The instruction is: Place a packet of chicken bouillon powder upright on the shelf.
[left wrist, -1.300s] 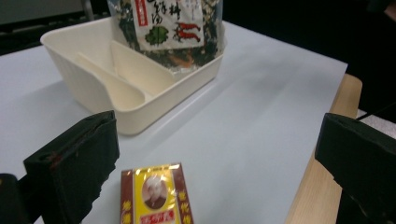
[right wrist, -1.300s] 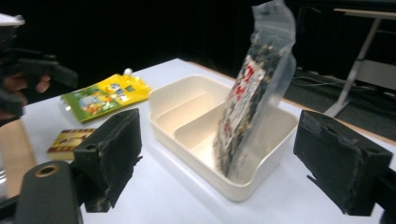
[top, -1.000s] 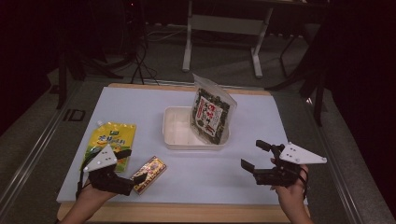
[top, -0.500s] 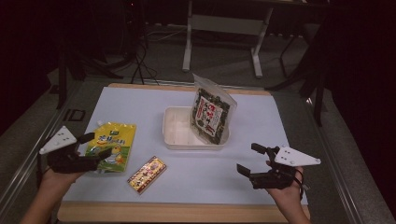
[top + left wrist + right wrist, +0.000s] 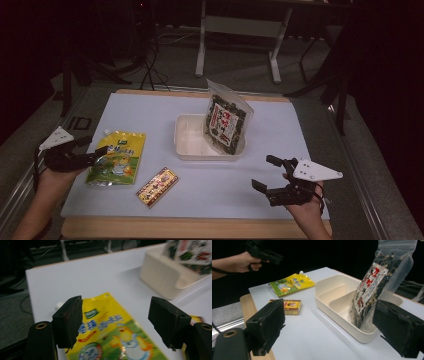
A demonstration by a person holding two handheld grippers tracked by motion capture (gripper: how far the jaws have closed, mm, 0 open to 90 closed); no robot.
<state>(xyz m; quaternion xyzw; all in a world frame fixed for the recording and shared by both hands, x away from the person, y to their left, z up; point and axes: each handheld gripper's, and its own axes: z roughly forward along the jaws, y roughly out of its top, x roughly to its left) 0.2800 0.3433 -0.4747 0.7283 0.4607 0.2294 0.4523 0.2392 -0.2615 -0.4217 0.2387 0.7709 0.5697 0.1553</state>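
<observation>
Bench (image 5: 280, 195) is carrying a cream tray (image 5: 186, 150) with a seaweed bag (image 5: 226, 122) leaning in it. Yellow pouch (image 5: 117, 157) is lying flat near the left edge, small box (image 5: 158, 186) beside it. Left tool (image 5: 92, 152) is hovering at the pouch, jaws apart, just been closing, not gripping. Right tool (image 5: 267, 172) is sitting apart, holding nothing.

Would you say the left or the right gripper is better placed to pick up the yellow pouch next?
Left. The left gripper sits at the yellow pouch's edge, its jaws just closing around it but not yet gripping. The right gripper hangs open across the table, beyond the tray.
</observation>
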